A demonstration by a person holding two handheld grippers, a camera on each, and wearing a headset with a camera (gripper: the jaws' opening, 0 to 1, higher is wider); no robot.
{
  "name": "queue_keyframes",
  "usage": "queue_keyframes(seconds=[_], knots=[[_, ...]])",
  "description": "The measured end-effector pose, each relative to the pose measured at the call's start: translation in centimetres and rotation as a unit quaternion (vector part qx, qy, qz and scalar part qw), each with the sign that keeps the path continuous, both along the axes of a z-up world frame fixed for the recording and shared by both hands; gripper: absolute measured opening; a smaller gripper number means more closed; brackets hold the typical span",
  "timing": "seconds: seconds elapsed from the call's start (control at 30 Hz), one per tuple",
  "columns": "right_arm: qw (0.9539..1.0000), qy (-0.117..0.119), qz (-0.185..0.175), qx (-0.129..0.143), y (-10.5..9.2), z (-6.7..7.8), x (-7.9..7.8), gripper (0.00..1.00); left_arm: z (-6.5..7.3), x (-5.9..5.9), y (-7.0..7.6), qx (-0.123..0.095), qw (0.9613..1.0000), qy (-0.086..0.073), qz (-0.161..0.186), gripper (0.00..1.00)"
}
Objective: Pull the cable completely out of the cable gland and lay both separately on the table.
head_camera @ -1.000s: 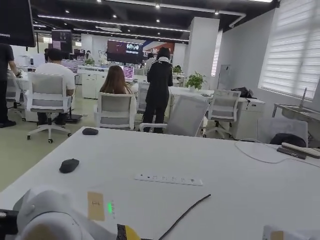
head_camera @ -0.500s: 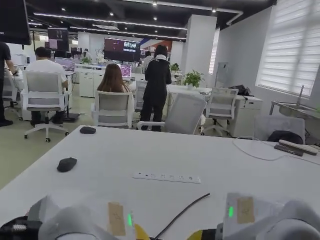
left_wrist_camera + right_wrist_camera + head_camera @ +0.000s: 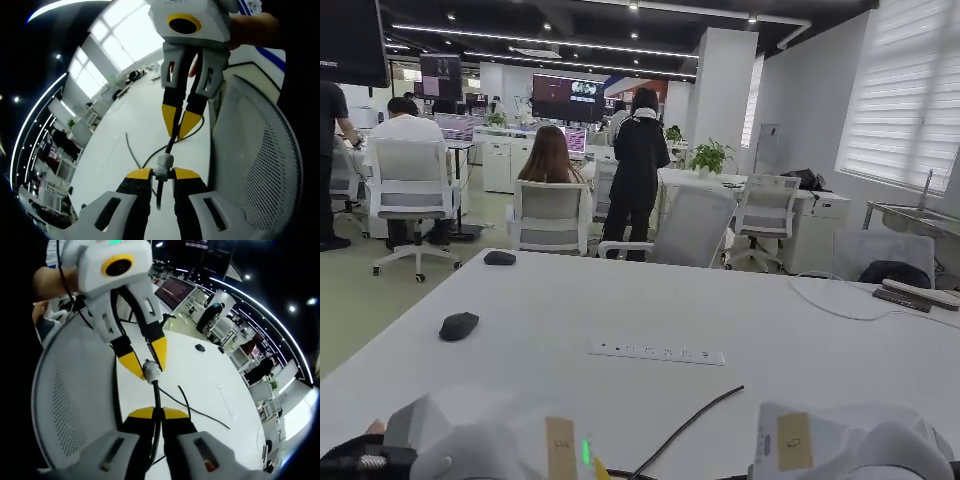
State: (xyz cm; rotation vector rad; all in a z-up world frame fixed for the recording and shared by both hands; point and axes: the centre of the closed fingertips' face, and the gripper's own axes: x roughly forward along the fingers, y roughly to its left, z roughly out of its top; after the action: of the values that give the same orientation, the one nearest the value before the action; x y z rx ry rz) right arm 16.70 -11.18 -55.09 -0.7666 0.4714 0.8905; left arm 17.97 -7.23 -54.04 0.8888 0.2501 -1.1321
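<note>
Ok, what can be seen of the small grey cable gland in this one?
The small pale-grey cable gland, plastic-looking with a rounded body, is pinched between the yellow tips of the left gripper and held in the air, off the white table. The thin black cable runs through it, leaving toward the right gripper, which is shut on the cable close by.

A wide white table point(image 3: 570, 300) stands in an open-plan office, bearing a white power strip point(image 3: 657, 352) and a dark mouse point(image 3: 458, 326) near its left edge. Beyond it, white swivel chairs point(image 3: 549, 220) stand on a pale green floor point(image 3: 360, 290). A white column point(image 3: 723, 95) rises behind a potted plant point(image 3: 710, 158). Slatted blinds point(image 3: 910, 100) cover the bright window at the right, and thin light strips point(image 3: 540, 42) line the dark ceiling.
</note>
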Motion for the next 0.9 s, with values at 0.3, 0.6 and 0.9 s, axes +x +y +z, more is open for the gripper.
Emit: queue_keyframes(seconds=[0.3, 0.6, 0.9], knots=[[0.9993, 0.002, -0.034, -0.015, -3.3, -0.9, 0.4, 0.03, -0.1, 0.4, 0.5, -0.001, 0.9999, 0.006, 0.011, 0.16], [0.9979, 0.002, -0.060, -0.023, -5.5, -1.8, 0.6, 0.03, -0.1, 0.7, 0.8, 0.004, 0.9999, 0.005, 0.016, 0.16], [0.9953, 0.002, -0.087, -0.043, -8.0, -2.7, 0.8, 0.03, -0.2, 1.0, 1.2, 0.004, 0.9996, 0.008, 0.026, 0.16]])
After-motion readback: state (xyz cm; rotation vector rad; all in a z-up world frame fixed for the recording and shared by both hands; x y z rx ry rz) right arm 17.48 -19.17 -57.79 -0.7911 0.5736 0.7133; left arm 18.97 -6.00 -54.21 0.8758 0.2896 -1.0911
